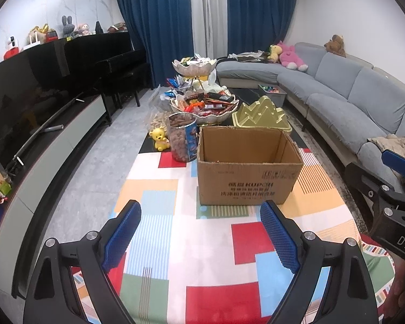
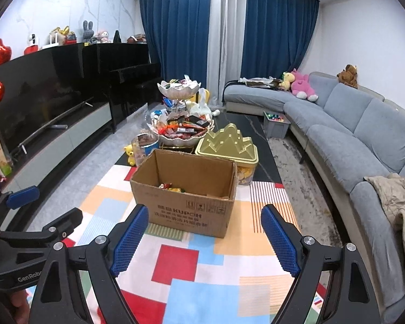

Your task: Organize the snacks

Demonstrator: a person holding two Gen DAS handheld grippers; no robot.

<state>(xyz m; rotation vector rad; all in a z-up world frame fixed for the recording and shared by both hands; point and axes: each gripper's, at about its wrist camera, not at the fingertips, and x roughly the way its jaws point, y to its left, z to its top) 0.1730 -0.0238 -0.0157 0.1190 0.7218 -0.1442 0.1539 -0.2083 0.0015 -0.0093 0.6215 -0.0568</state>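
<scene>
An open cardboard box (image 1: 248, 178) stands on the colourful tablecloth (image 1: 202, 243); in the right wrist view the box (image 2: 186, 205) holds a few snack packets (image 2: 172, 187) at its bottom. Behind it a two-tier shell-shaped snack stand (image 1: 205, 108) (image 2: 179, 129) is heaped with wrapped snacks. My left gripper (image 1: 201, 210) is open and empty, in front of the box. My right gripper (image 2: 204, 214) is open and empty, also just in front of the box. Each gripper shows at the edge of the other's view.
A clear jar of nuts (image 1: 182, 140), a yellow bear toy (image 1: 160, 139) and a gold mountain-shaped lid on a container (image 1: 262, 114) (image 2: 228, 145) stand behind the box. A grey sofa (image 2: 351, 135) runs along the right, a TV cabinet (image 1: 54, 140) along the left.
</scene>
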